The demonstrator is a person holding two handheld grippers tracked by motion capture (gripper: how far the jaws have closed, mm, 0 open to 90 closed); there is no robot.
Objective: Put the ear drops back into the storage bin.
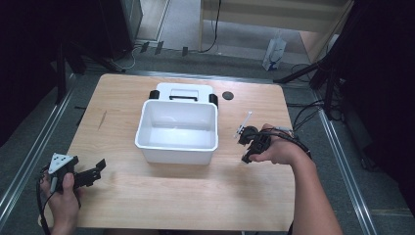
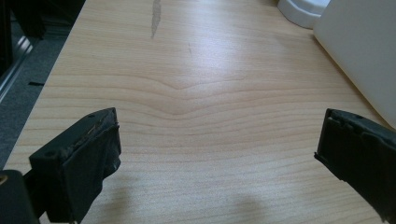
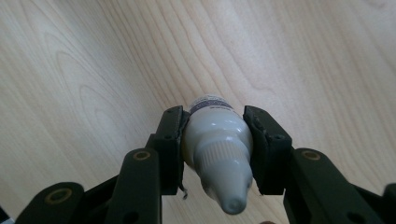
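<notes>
White plastic bottle [image 3: 215, 140] is pinched between my right gripper's [image 3: 217, 144] pads, cap end pointing back at the camera, just off the table [image 1: 147, 196]. From the high view that gripper [image 1: 249, 142] sits right of the bin [image 1: 177, 147], so I'd say the pick is done and I'm at the carry step. Next move, as I see it: lift a bit, swing left over the rim and let go inside the bin, which looks empty. The bottle's round and smooth, so I'd keep the squeeze steady and not tilt much or it could slip out.

Left gripper [image 1: 90, 174] is idle near the front left corner, jaws wide apart with nothing between them, just bare wood ahead.

Surface is light wood grain with a dark scuff [image 2: 155, 18] on the left side. Bin's lid [image 1: 185, 91] lies behind it, and a small black disc [image 1: 227, 95] just beside that. Room is dim, grey floor, cables and stands around, a white bag [image 1: 274, 54] at the back.
</notes>
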